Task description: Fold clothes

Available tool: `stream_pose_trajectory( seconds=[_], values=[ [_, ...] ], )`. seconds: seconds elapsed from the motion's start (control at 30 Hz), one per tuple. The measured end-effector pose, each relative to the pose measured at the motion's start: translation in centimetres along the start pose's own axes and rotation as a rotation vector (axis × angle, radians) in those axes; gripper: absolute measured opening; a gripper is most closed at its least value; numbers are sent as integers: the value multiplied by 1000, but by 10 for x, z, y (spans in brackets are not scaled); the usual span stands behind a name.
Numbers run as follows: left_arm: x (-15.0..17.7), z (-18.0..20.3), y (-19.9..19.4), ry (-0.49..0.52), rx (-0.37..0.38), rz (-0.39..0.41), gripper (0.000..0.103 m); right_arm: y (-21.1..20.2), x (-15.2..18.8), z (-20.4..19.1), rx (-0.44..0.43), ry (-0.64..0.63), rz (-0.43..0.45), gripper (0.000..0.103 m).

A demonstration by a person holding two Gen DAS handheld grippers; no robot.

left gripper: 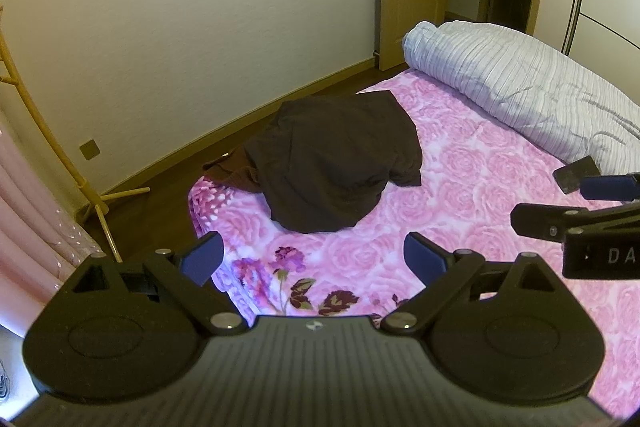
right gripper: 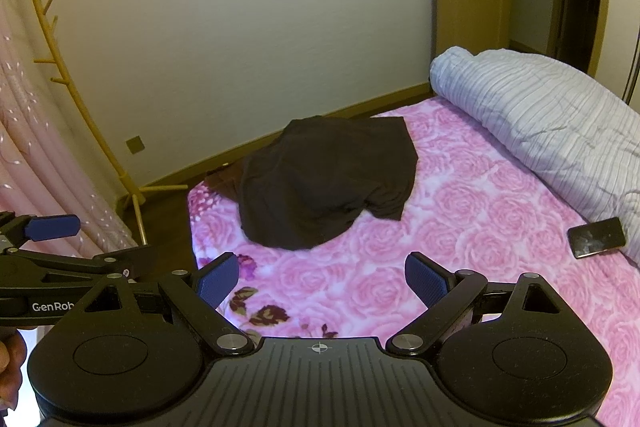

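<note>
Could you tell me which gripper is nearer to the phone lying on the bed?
Right. The right gripper hovers open, the phone just off its right; the left gripper sits farther left.

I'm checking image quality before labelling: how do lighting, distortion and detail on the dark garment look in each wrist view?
Left wrist view: warm dim light, strong fisheye bending of wall and skirting, dark garment nearly featureless, folds barely readable. Right wrist view: same curvature, black corner vignetting, garment equally underexposed, while the phone screen catches faint glare.

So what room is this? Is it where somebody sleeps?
Most likely a bedroom. There is a bed with a pink rose blanket, a rolled-up striped quilt on it, and a wooden coat stand by the pink curtain.
</note>
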State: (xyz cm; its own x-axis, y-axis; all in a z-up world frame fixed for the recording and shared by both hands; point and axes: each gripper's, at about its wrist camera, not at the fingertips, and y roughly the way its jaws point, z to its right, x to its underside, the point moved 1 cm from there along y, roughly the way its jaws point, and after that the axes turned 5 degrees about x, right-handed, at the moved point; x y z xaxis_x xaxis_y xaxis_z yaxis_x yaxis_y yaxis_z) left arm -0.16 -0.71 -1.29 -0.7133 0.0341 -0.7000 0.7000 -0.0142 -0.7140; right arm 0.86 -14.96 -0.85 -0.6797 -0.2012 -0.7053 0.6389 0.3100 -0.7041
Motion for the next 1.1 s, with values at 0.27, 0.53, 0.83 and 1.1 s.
stream_pose_trajectory(
  seconds=[0.27,0.53,0.83,1.1],
  values=[
    [0,0,0,-4,-4,-2,95,0,0,2,-6,-9,-2,93],
    [-1,5,1,-9,-13,-4,95,2,0,7,-12,-12,-5,93],
    [-1,9,3,-14,-24,-11,95,5,0,13,-19,-13,-10,93],
    [1,11,6,-30,-44,-19,95,10,2,19,-35,-20,-20,93]
  ],
)
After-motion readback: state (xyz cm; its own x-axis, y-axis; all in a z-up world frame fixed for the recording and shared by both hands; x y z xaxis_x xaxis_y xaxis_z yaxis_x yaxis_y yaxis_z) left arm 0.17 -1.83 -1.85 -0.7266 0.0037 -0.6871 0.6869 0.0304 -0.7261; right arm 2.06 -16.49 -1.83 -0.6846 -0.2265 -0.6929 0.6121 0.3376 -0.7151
